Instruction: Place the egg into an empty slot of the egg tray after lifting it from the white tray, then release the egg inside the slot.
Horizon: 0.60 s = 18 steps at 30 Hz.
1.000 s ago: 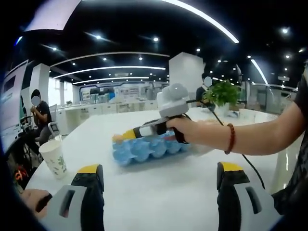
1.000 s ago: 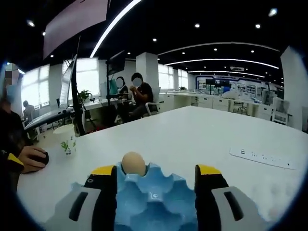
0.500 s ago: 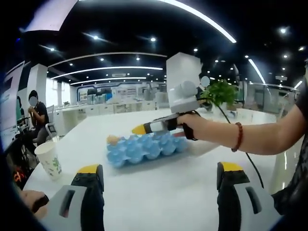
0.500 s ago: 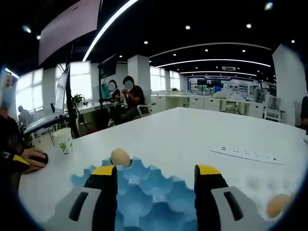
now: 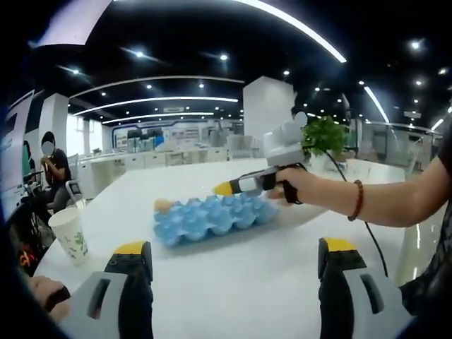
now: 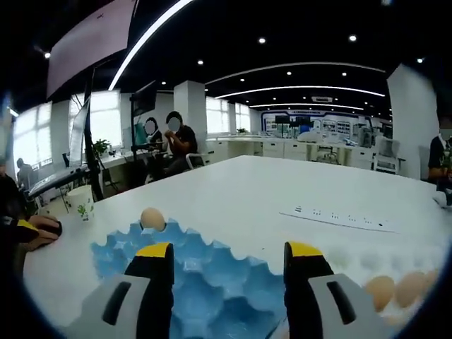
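On the white table lies the blue egg tray, one egg seated in its far-left corner slot. Above it hangs the right gripper — jaws apart, empty. More eggs rest in the white tray, right. The left gripper hangs open too.

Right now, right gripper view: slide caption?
Open right tongs over blue tray, one egg slotted.

grey grippers, yellow tips, maybe beaded bracelet
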{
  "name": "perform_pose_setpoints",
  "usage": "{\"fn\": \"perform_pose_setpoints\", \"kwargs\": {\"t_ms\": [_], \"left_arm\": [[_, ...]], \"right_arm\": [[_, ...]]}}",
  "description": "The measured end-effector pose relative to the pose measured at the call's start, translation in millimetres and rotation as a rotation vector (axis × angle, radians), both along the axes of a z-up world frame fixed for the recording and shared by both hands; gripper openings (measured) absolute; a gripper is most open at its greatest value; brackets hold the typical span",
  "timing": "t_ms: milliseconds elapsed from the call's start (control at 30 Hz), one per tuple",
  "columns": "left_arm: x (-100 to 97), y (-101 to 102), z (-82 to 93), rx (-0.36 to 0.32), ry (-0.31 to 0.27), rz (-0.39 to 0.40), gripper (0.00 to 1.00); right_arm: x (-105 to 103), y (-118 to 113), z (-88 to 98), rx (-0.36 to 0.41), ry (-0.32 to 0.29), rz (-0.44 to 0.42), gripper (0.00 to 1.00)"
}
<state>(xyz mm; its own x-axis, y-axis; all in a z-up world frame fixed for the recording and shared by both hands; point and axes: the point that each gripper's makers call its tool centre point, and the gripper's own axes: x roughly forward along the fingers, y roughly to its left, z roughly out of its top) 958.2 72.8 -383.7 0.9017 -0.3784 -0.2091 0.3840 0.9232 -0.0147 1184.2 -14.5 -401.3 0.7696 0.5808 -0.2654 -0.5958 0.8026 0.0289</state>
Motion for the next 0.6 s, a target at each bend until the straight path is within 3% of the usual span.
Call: {"fn": "perform_pose_setpoints", "kwargs": {"t_ms": [367,600], "left_arm": [[-1.1,-3.1,0.5,0.003,0.003,-0.009,0.99],[0.3,-5.6,-1.7,0.001,0.011,-0.016,0.99]], "right_arm": [[1.4,-33.7,4.5,0.009,-0.001,-0.057,0.64],[4.4,-69.2,2.7,-0.015,-0.010,-0.121,0.62]]}}
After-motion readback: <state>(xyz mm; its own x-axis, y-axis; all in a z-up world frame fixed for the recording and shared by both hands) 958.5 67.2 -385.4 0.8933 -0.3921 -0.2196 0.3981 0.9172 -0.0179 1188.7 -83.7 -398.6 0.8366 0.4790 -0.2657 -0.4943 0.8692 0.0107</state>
